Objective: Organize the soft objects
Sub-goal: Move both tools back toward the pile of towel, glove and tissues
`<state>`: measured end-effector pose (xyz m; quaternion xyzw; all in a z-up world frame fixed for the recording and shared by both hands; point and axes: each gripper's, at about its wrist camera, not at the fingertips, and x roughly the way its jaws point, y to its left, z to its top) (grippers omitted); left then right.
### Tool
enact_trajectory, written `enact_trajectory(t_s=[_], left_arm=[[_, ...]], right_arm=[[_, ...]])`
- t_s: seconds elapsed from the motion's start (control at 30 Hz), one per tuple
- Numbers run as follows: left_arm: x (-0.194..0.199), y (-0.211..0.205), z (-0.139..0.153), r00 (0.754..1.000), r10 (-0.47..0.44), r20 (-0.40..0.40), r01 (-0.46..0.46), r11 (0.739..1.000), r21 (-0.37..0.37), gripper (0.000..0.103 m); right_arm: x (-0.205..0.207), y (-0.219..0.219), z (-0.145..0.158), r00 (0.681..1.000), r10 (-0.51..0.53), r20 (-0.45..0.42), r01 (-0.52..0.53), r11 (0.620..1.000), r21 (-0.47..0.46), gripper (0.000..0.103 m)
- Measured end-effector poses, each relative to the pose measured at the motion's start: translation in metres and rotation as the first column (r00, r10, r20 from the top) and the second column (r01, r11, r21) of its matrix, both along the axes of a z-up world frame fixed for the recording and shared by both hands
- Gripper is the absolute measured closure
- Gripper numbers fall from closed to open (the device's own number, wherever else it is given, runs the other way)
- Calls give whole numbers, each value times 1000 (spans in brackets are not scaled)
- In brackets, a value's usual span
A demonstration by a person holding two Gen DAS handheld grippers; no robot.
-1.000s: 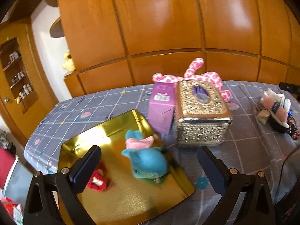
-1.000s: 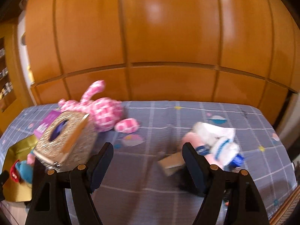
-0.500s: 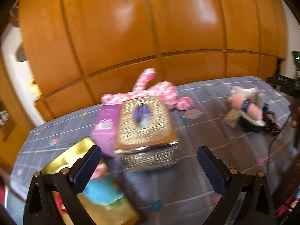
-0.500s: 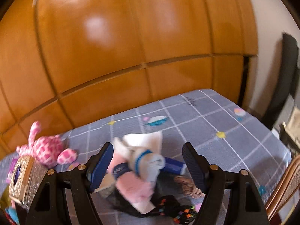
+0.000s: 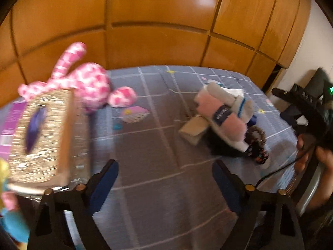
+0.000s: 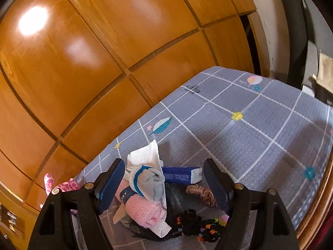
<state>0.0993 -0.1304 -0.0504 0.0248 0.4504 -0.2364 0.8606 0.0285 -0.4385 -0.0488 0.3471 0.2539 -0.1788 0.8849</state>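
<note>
Right wrist view: right gripper (image 6: 163,180) wide open over sock pile (image 6: 145,189), lower centre.
Left gripper (image 5: 164,179) open, empty, above tablecloth (image 5: 149,145).

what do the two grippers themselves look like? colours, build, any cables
Both match: the left gripper and right gripper have black angular plastic frames with triangular cut-outs, brass-coloured pivot screws, and two long fingers faced with dark blue pads. In the left wrist view a bare hand grips a black unit with a green indicator light; a thin black cable runs beside it. No sleeves visible.

Glossy wood panelling (image 6: 108,48), fluffy pink sock (image 6: 143,210)
</note>
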Motion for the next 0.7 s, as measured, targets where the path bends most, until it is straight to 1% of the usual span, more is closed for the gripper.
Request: enact_trajectory(t_s=[0.07, 0.1, 0.13, 0.17, 0.23, 0.3, 0.33, 0.43, 0.47, 0.63, 0.67, 0.7], left_arm=[[9, -16, -4, 998, -31, -46, 28, 998, -52, 34], [12, -23, -6, 997, -42, -57, 39, 997, -61, 38], [16, -35, -8, 995, -58, -76, 53, 996, -69, 45], [20, -44, -10, 994, -69, -87, 62, 995, -77, 46], [27, -63, -14, 991, -87, -98, 77, 992, -98, 46], [34, -86, -17, 990, -98, -102, 87, 991, -105, 43], [38, -95, -19, 989, -103, -109, 91, 990, -103, 40], [50, -120, -28, 985, -97, -140, 82, 991, -108, 26], [54, -125, -31, 985, -94, -146, 79, 991, -110, 24], [76, -157, -51, 975, -93, -202, 74, 992, -100, 24], [79, -161, -54, 974, -99, -204, 80, 992, -97, 26], [80, -164, -58, 973, -108, -203, 88, 991, -101, 31]], right_arm=[[0, -1, -1, 1000, 4, 8, -4, 1000, 11, 24], [0, -1, -1, 1000, 4, 11, -4, 1000, 18, 24], [0, -2, -2, 1000, 4, 15, -4, 1000, 25, 24], [0, -3, -3, 1000, 4, 18, -4, 999, 34, 24], [-1, -6, -5, 1000, 6, 24, -7, 998, 59, 24], [-1, -7, -6, 1000, 6, 28, -8, 997, 71, 24], [-1, -7, -6, 1000, 8, 30, -10, 997, 75, 23], [0, -7, -6, 999, 15, 33, -18, 996, 83, 23], [0, -7, -7, 999, 17, 34, -20, 996, 86, 23], [1, -7, -9, 999, 28, 39, -32, 994, 103, 23], [1, -7, -10, 999, 32, 39, -36, 994, 106, 23], [2, -7, -10, 999, 35, 39, -39, 993, 110, 23]])
